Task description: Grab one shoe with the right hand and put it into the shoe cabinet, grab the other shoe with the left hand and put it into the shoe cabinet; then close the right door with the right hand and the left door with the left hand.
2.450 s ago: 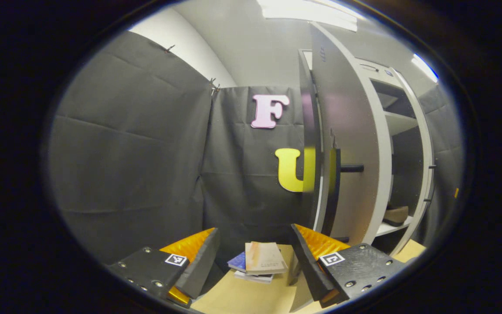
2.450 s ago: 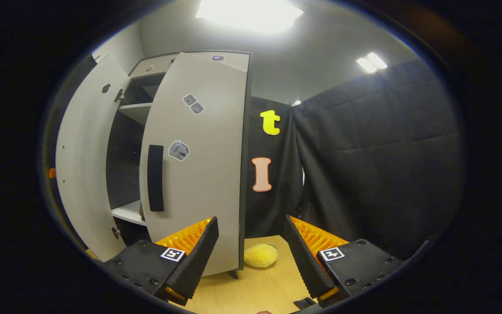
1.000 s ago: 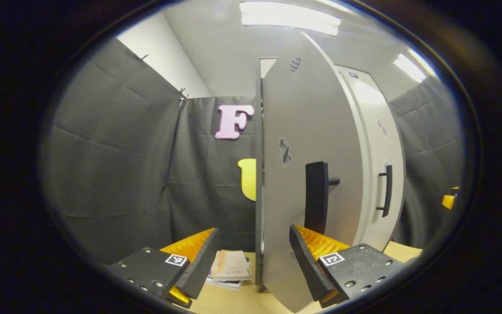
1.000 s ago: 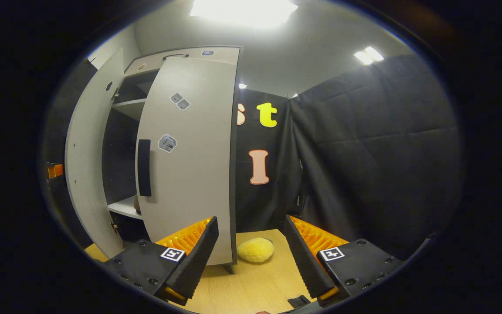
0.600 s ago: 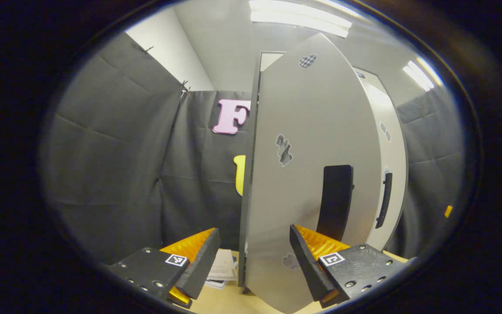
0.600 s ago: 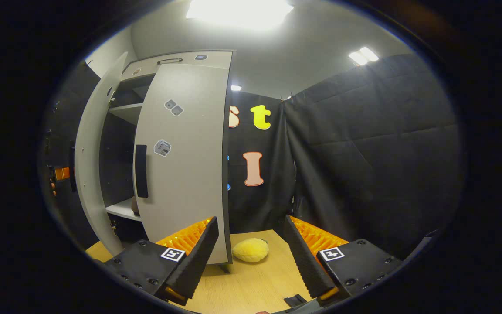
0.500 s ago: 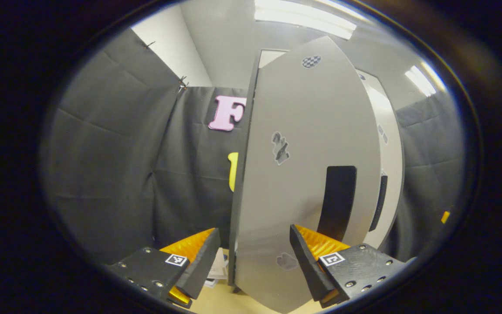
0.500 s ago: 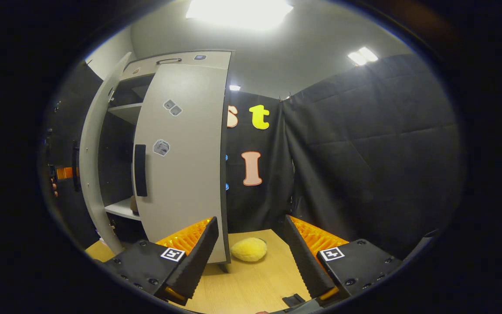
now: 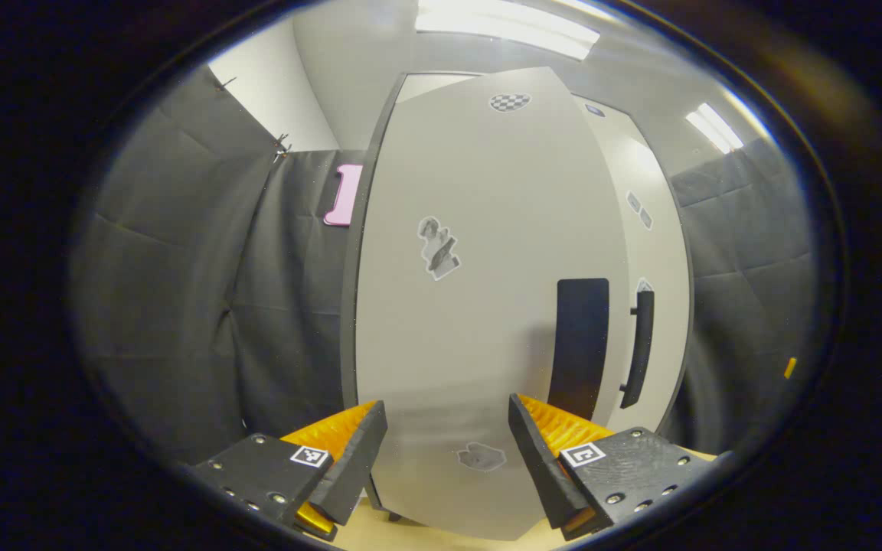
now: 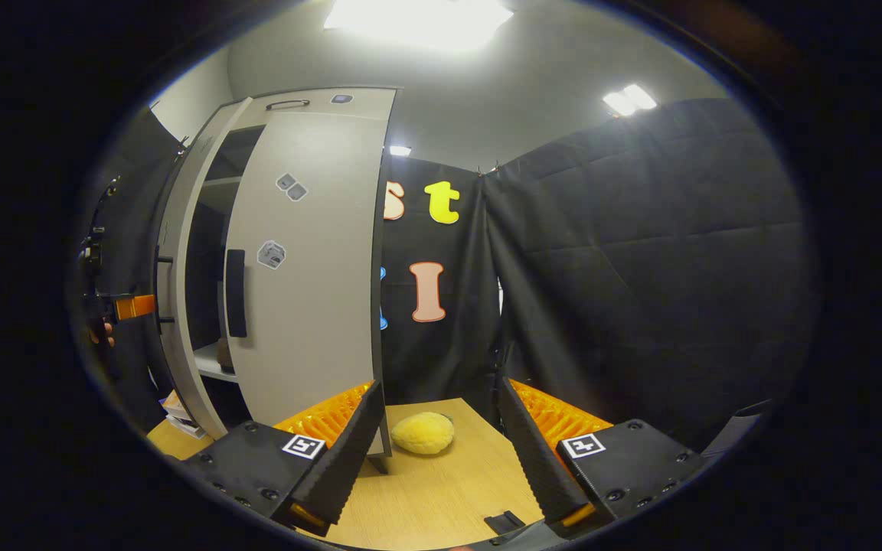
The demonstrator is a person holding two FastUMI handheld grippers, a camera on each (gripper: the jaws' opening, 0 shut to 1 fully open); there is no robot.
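In the left gripper view the cabinet's grey left door [image 9: 487, 252] faces me close up, its black handle [image 9: 579, 344] at the right. My left gripper [image 9: 447, 453] is open right in front of the door's lower part, with nothing held. Past it stands the right door [image 9: 659, 252] with its own handle [image 9: 638, 348]. In the right gripper view the right door [image 10: 311, 268] is swung most of the way in, and a dark gap [image 10: 204, 275] beside it shows a white shelf [image 10: 211, 360]. On that shelf sits a small brownish shape [image 10: 223, 353], perhaps a shoe. My right gripper [image 10: 441, 444] is open and holds nothing, a little away from the door.
A yellow plush ball [image 10: 422, 432] lies on the wooden table [image 10: 441, 497] just beyond my right fingers. Some books [image 10: 177, 409] lie at the cabinet's left foot. A hand [image 10: 104, 333] with the other gripper's orange part [image 10: 135, 306] is at the far left. Black cloth walls close in all round.
The left door has swung from edge-on to almost flat in front of my left gripper, hiding the books and shelves. The gap seen from the right gripper has narrowed, and that view has drifted right.
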